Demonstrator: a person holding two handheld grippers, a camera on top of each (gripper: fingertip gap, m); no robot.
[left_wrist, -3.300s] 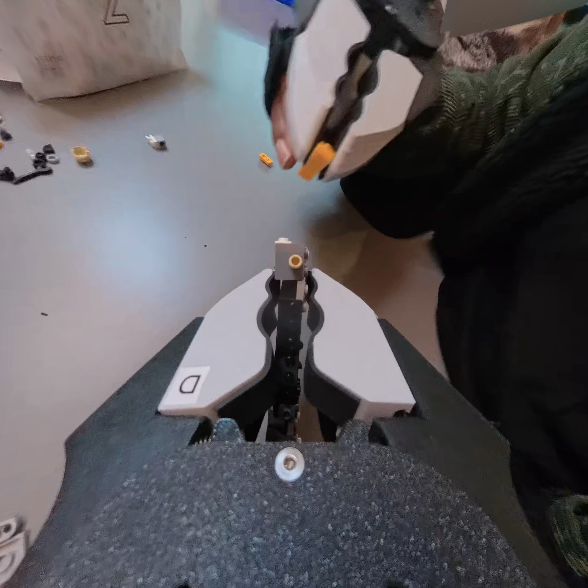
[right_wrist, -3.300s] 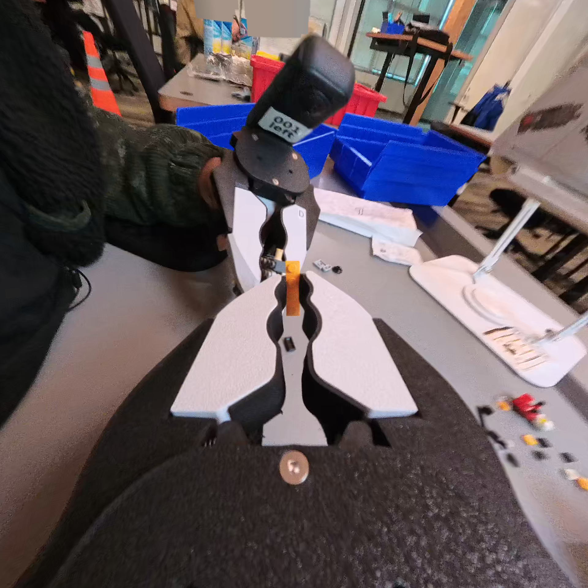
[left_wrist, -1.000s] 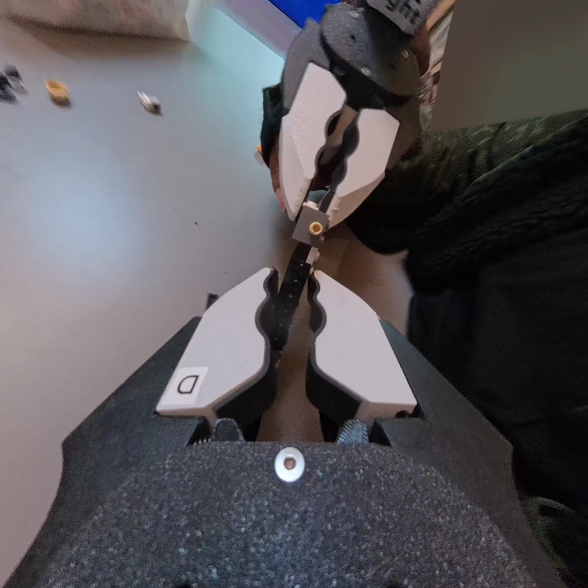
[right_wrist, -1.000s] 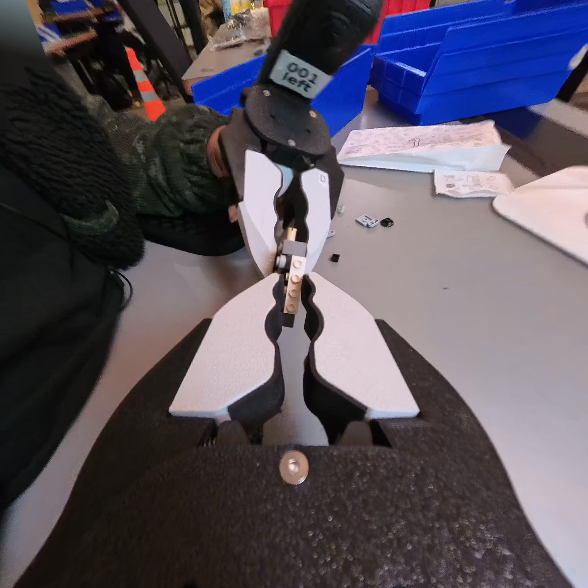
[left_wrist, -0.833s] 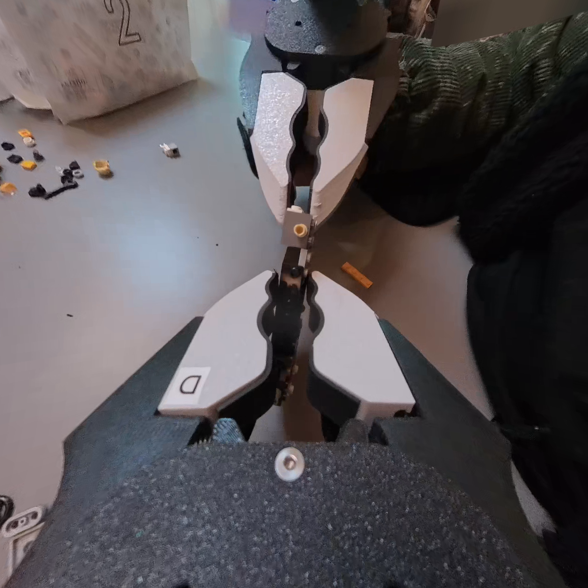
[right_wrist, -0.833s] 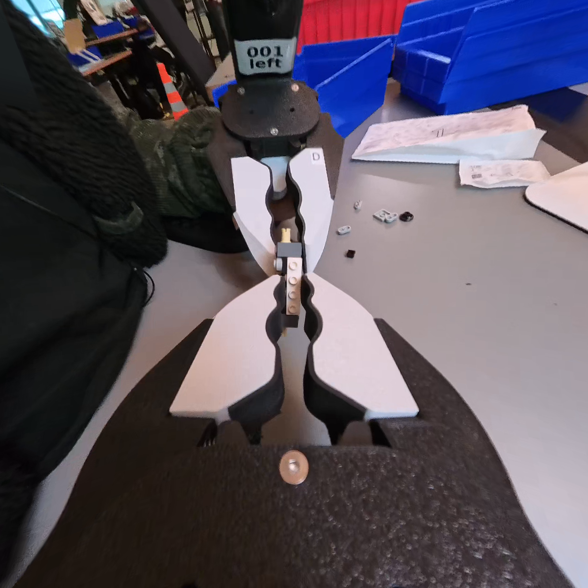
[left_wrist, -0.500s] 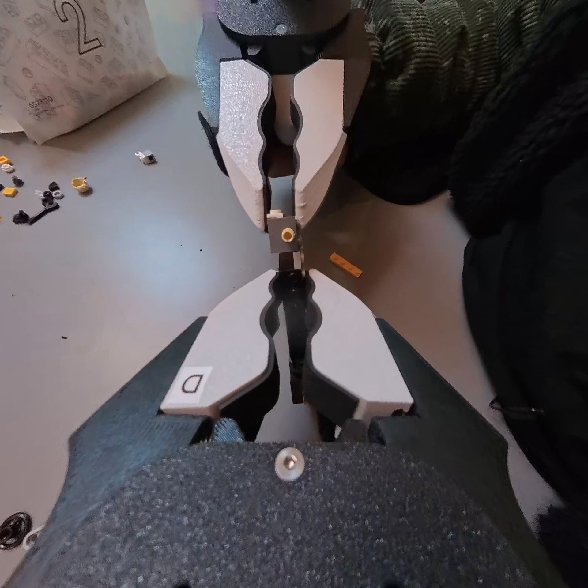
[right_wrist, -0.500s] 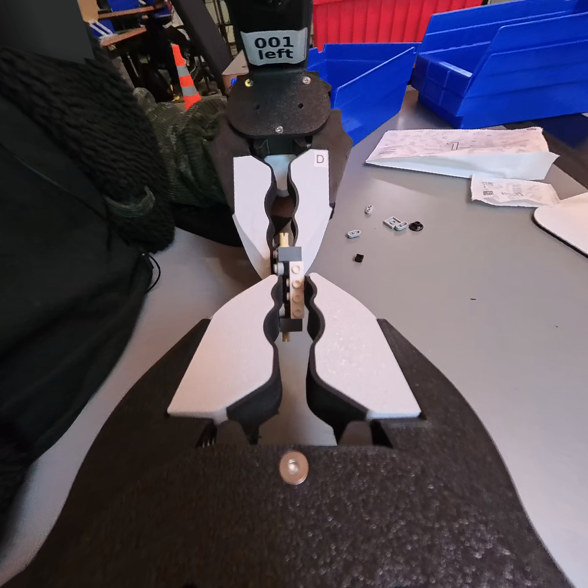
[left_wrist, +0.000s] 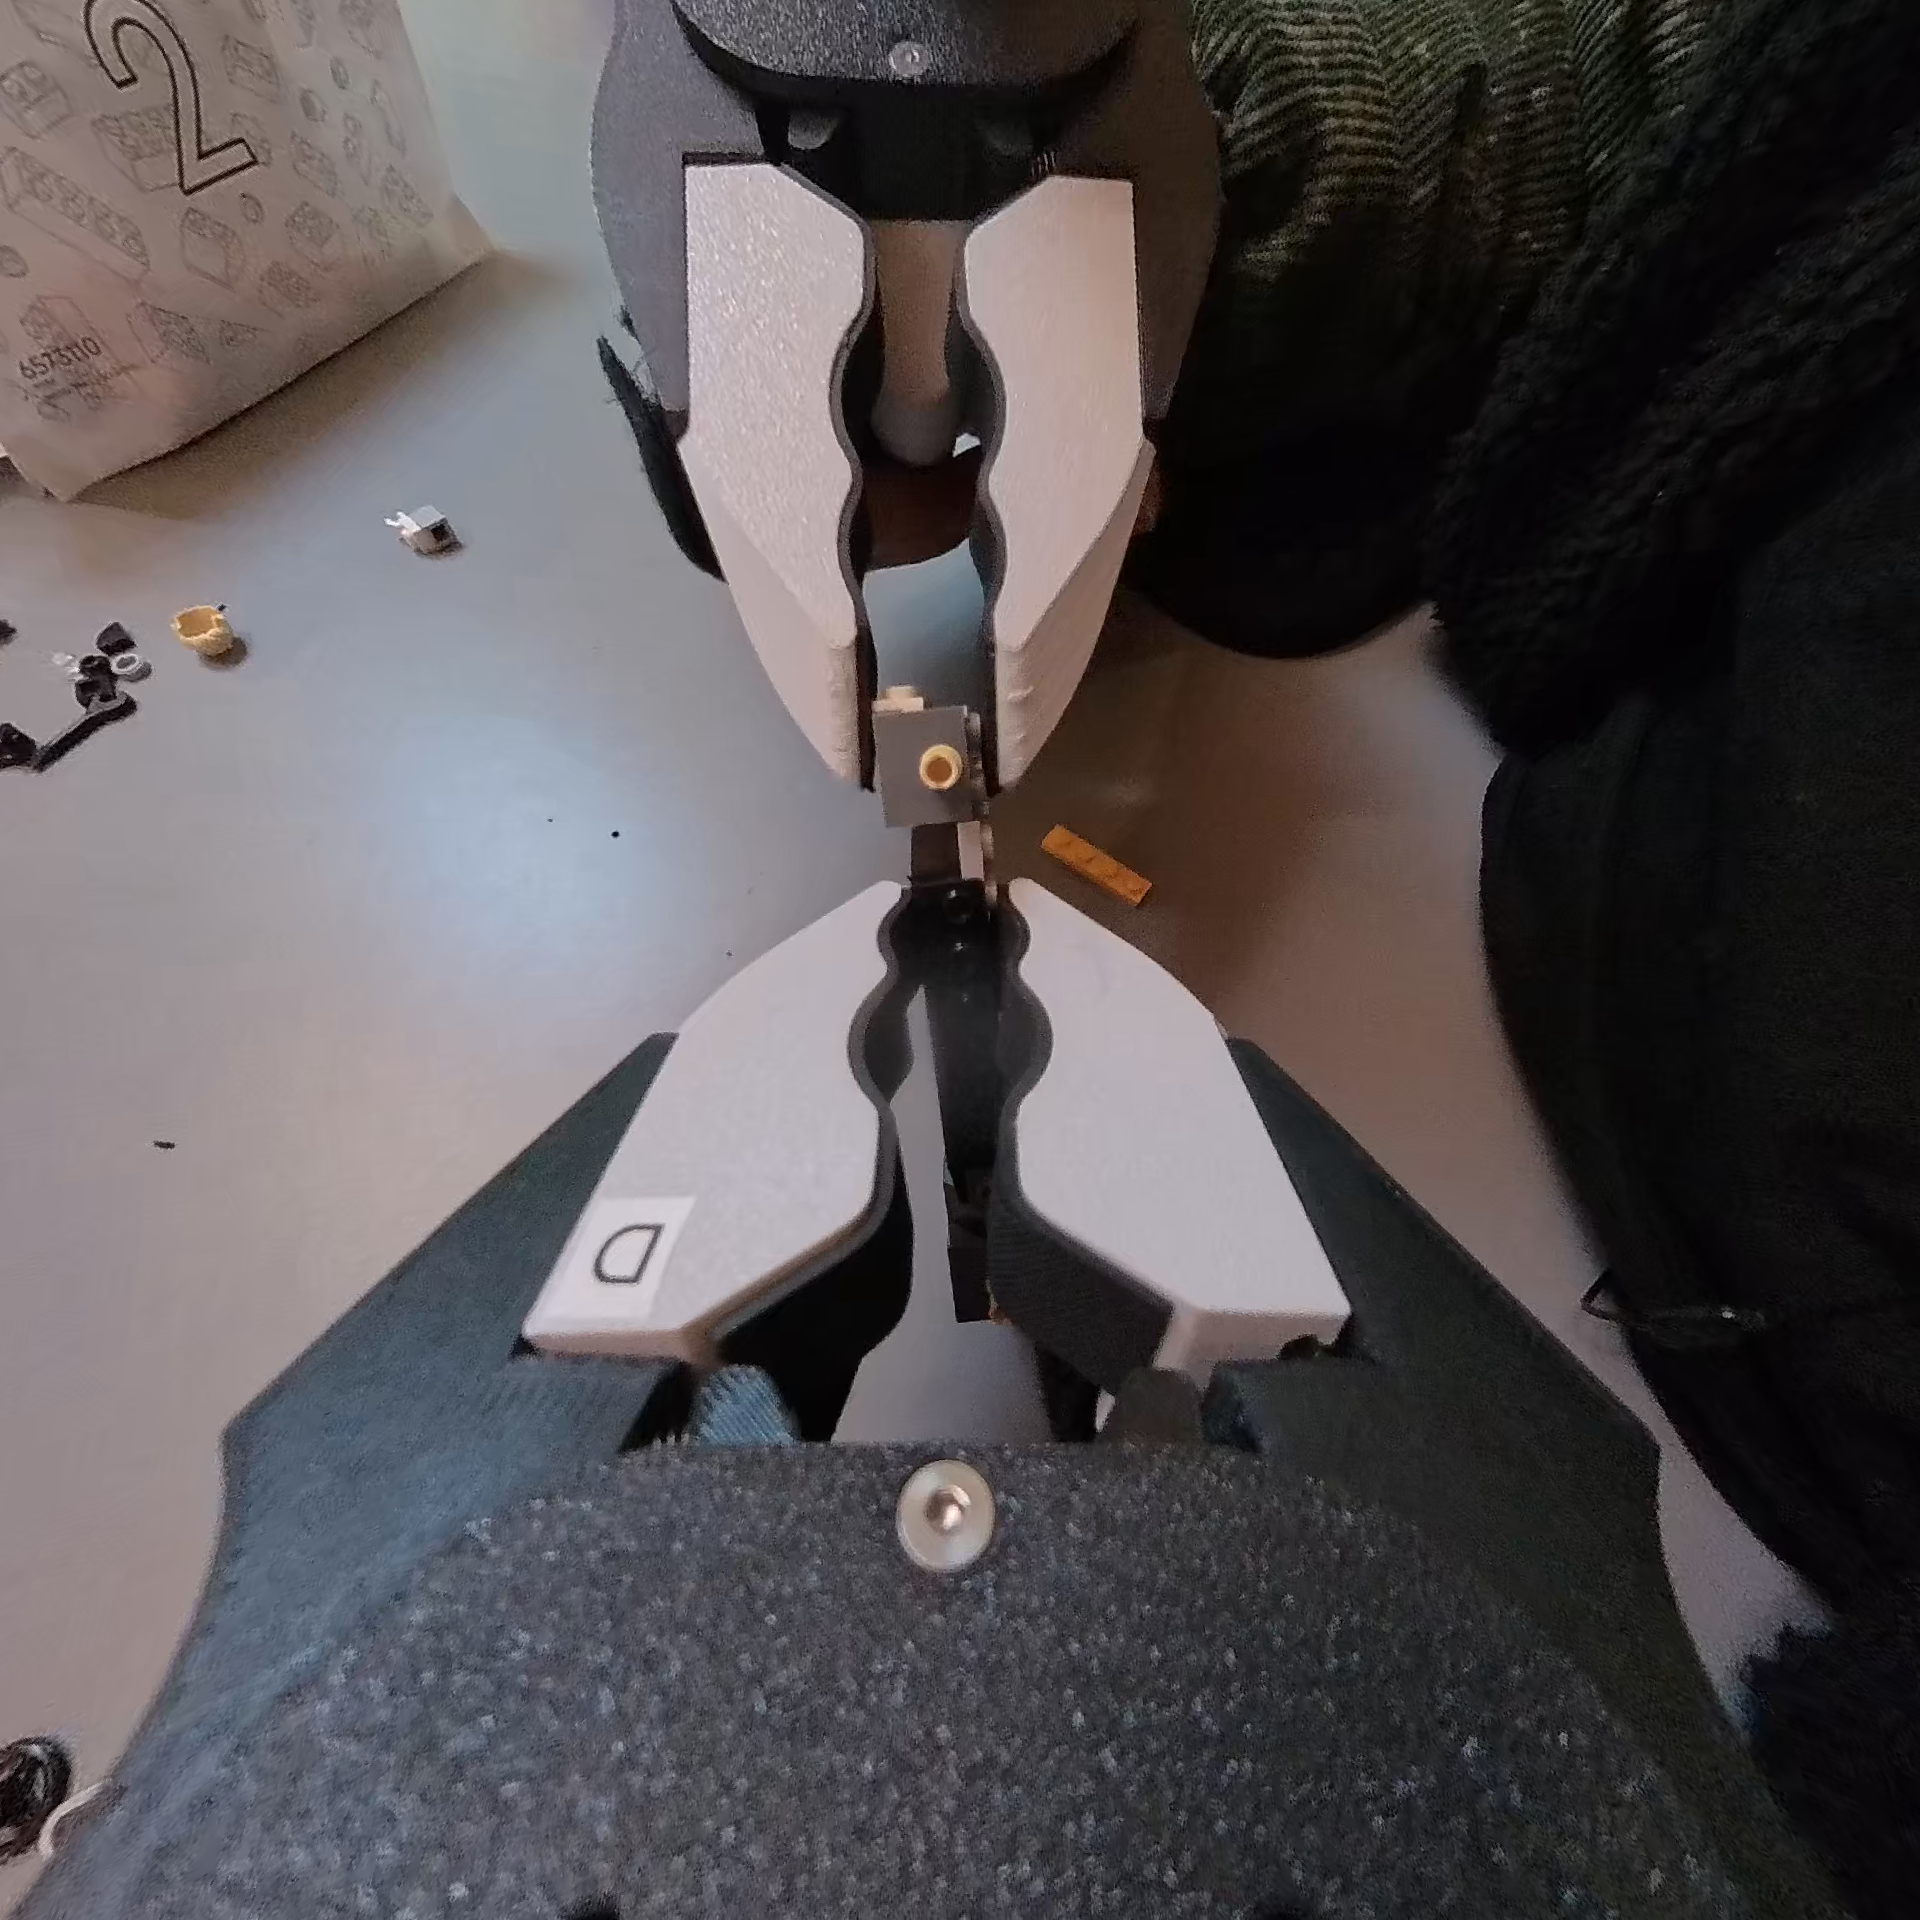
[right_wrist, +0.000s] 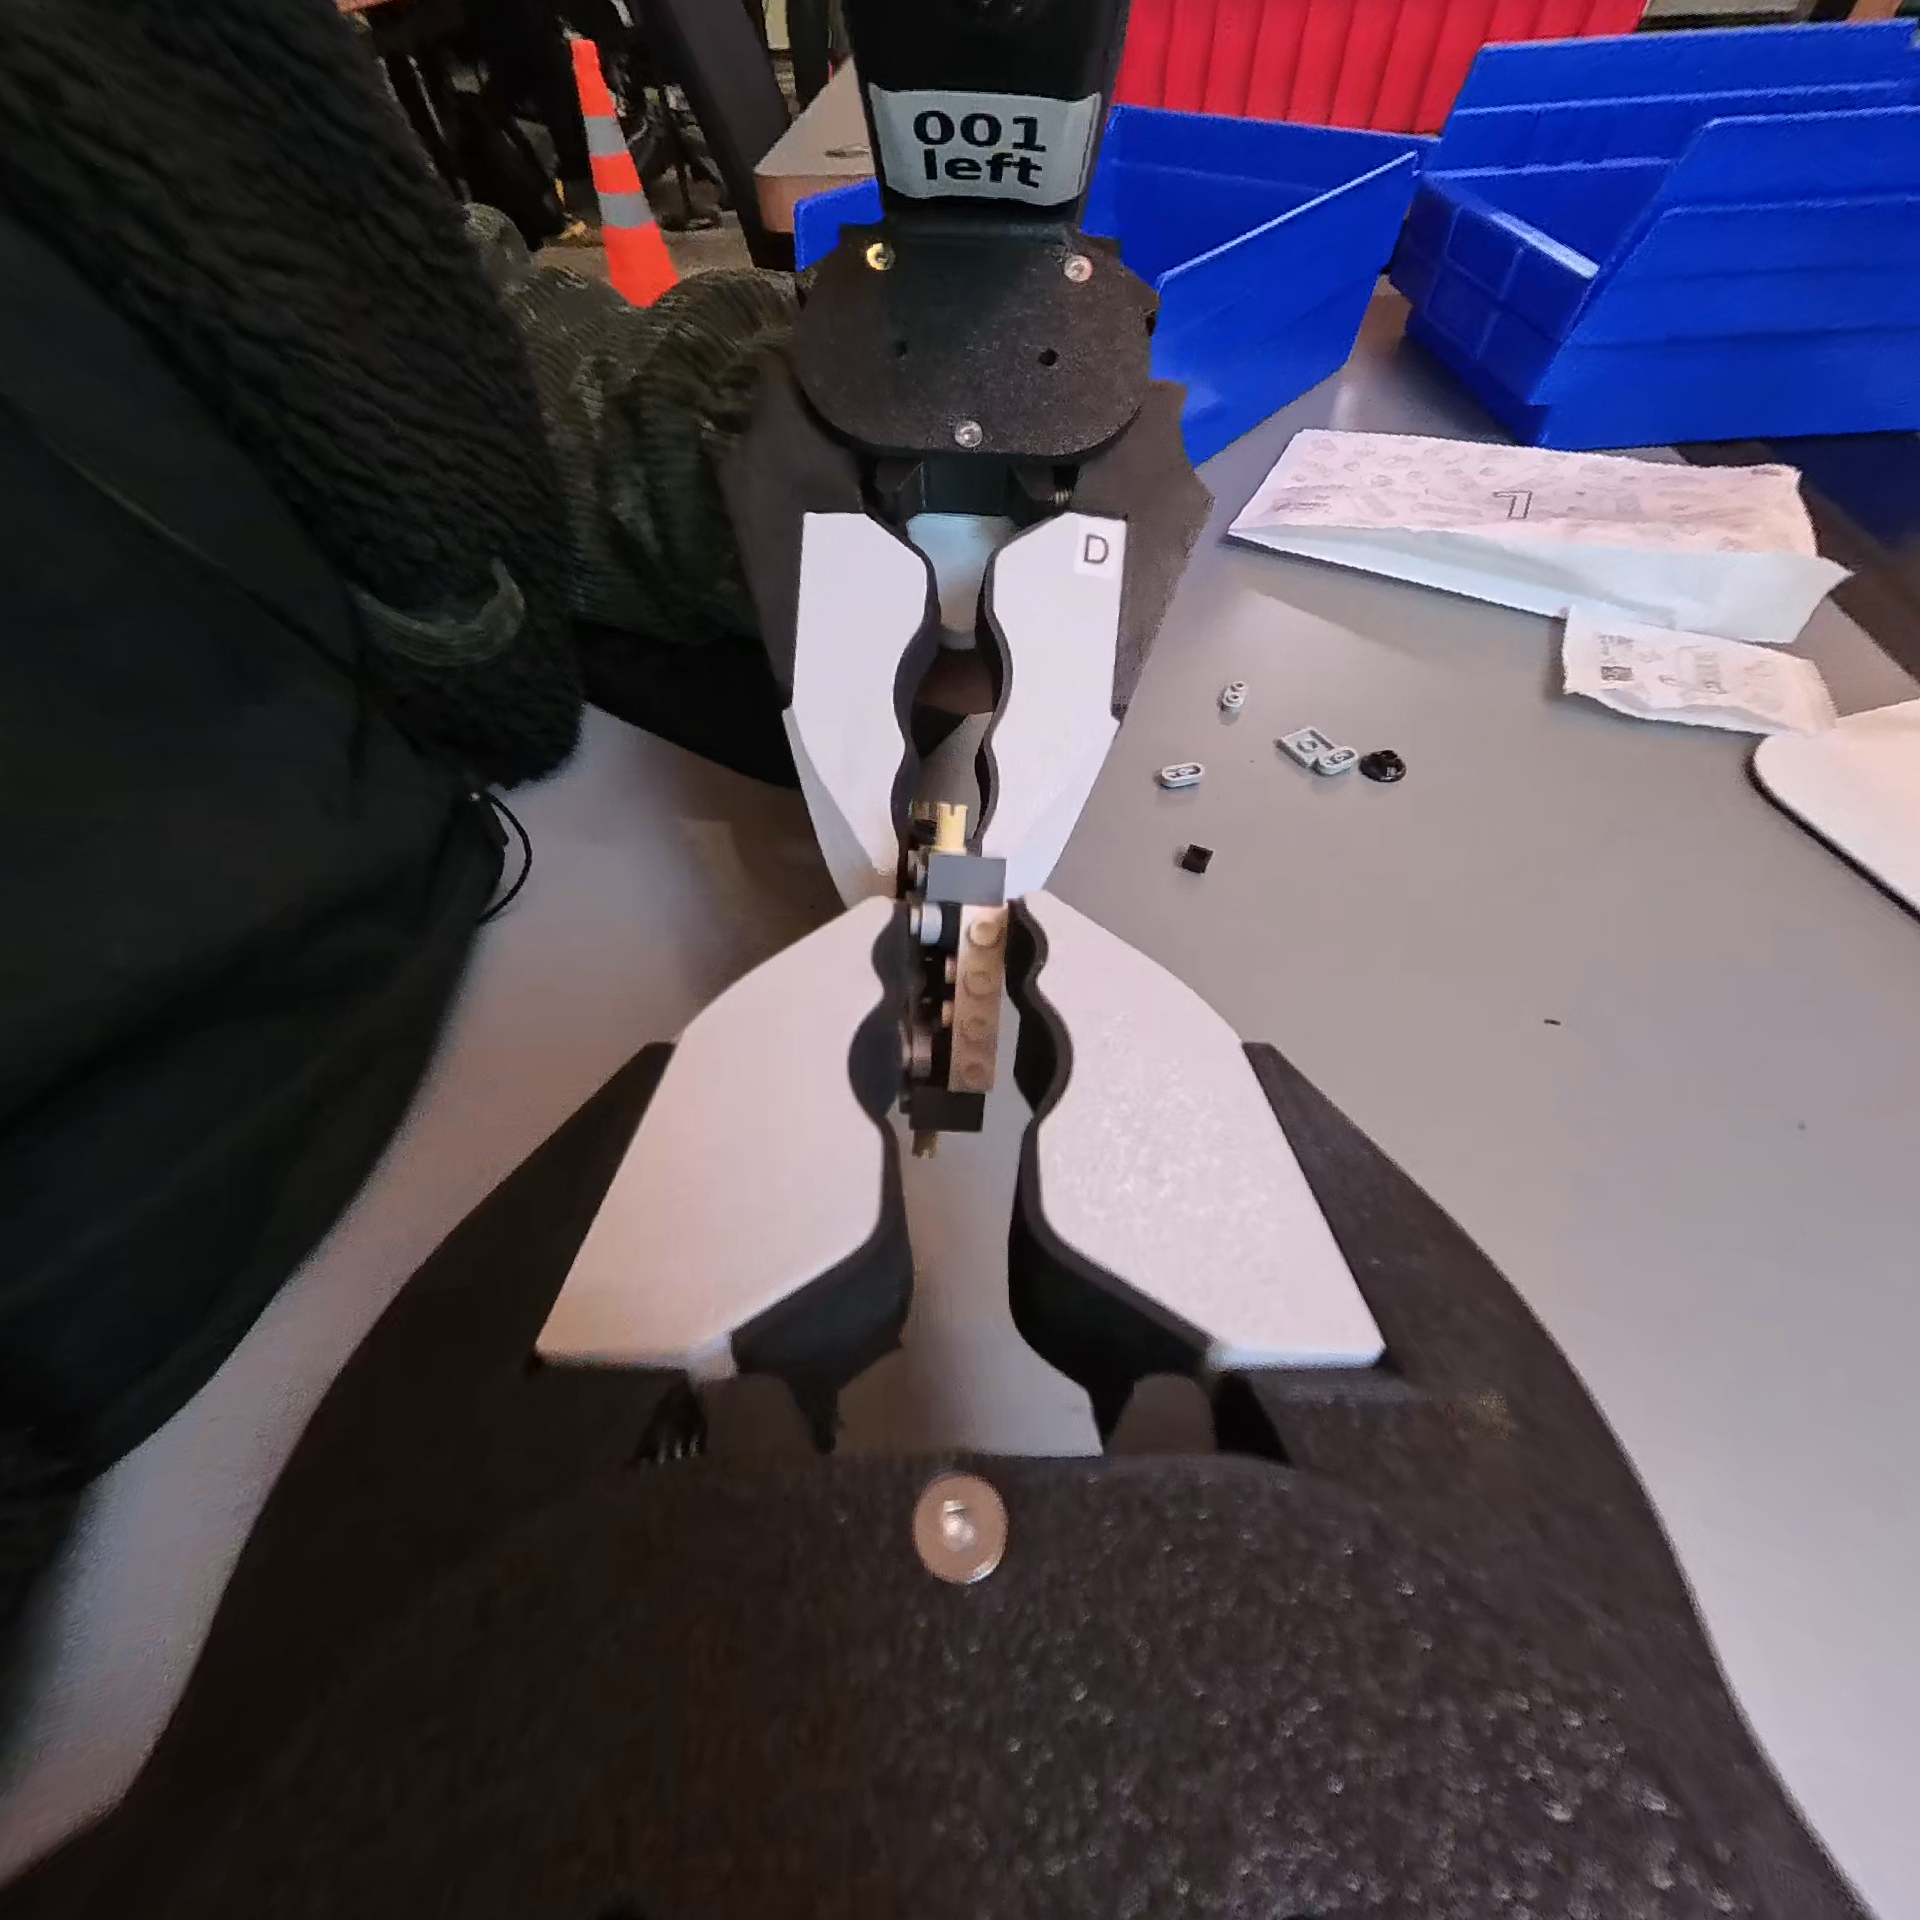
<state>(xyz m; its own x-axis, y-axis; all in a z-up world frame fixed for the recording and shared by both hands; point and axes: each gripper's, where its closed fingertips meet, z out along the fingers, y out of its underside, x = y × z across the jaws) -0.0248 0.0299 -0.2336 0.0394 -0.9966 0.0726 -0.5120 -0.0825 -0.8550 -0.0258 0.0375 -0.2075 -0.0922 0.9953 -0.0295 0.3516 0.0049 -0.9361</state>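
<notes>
- The left tool (left_wrist: 951, 883) is clenched on a small brick assembly (left_wrist: 961, 997), a long black strip of toy bricks with a grey cube carrying a tan round stud (left_wrist: 940, 767) at its far end; the black strip runs back between the tool's white fingers (left_wrist: 790, 1101).
- The right tool (right_wrist: 951, 914) faces the left one tip to tip, above the grey counter (left_wrist: 364, 883). In the left wrist view its white fingertips (left_wrist: 842, 696) flank the grey cube end of the assembly; its jaws stand a little apart, and whether the pads press the assembly cannot be told.
- In the right wrist view the same assembly (right_wrist: 961, 997) lies between the right tool's fingers, showing a light grey studded plate beside the black strip, with a tan pin at the far end inside the left tool's jaws.
- A flat orange studded plate (left_wrist: 1098, 881) lies on the counter just beside the left tool's right fingertip.
- Loose small parts lie on the counter: a tan ring-shaped piece (left_wrist: 205, 630), a little grey brick (left_wrist: 426, 530) and a cluster of black bits (left_wrist: 78, 696).
- A white printed paper bag (left_wrist: 187, 239) stands at the far left of the left wrist view.
- In the right wrist view, small grey plates (right_wrist: 1314, 750), a black round piece (right_wrist: 1382, 767), a tiny black square (right_wrist: 1195, 858), flat white printed bags (right_wrist: 1527, 530) and blue plastic bins (right_wrist: 1662, 281) are to the right.
- A person's dark green sleeve (right_wrist: 644, 416) lies behind the left tool.
</notes>
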